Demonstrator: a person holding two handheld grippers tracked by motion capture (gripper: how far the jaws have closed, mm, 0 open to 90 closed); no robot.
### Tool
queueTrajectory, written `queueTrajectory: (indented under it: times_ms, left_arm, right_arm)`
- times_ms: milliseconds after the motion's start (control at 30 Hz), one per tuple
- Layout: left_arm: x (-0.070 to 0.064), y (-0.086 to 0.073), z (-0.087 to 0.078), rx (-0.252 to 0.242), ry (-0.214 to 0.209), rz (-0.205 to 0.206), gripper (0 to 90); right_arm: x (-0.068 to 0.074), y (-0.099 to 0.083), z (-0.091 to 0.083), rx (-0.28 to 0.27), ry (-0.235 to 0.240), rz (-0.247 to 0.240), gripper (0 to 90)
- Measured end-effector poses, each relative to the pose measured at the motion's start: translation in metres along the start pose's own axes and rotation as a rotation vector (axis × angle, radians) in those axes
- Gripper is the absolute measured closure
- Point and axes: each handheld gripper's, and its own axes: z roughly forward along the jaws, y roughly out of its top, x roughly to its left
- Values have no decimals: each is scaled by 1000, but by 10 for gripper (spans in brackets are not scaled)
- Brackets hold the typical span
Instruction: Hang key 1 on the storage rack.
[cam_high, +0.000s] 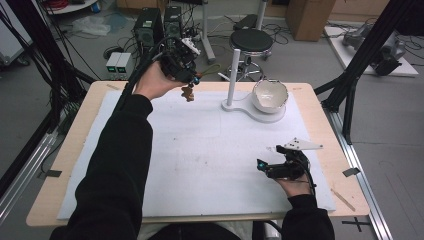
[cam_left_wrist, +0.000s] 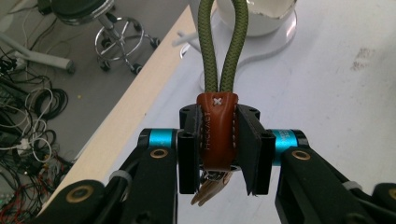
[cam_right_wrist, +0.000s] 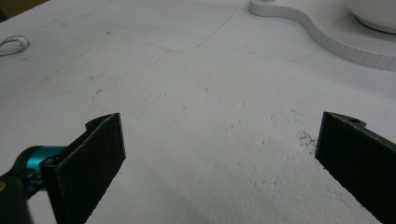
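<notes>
The left tool (cam_left_wrist: 217, 149) is raised above the far left part of the white-covered surface (cam_high: 200, 150), its jaws clamped on the brown leather tab (cam_left_wrist: 217, 133) of a keychain with an olive cord loop (cam_left_wrist: 223, 42). The right tool (cam_right_wrist: 219, 154) rests low at the near right, jaws spread wide and holding nothing. A white bowl (cam_high: 270, 95) sits on a white stand (cam_high: 240, 106) at the far side.

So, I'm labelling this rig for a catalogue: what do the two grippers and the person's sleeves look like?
Both sleeves are black. The left gripper is black with flat jaws, turquoise collars and brass-coloured rivets. The right gripper is black too, with a turquoise accent, and carries a grey three-cornered plate on top.
</notes>
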Motion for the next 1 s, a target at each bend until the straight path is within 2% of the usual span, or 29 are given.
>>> queueTrajectory:
  times_ms: [133, 367, 533, 700, 1000]
  left_arm:
    - [-4, 9, 4, -7, 2, 14, 707]
    - [-14, 24, 14, -37, -4, 47, 707]
    - [-16, 28, 21, -31, -2, 49, 708]
    - [-21, 33, 36, -20, 21, 51, 708]
    - [-22, 41, 43, -20, 34, 46, 708]
  right_arm:
    - [-1, 0, -1, -5, 10, 17, 7]
    - [0, 0, -2, -2, 8, 18, 7]
    - [-1, 0, 0, 11, 10, 9, 7]
    - [-1, 1, 3, 20, 13, 1, 7]
    - [0, 0, 3, 23, 13, -7, 6]
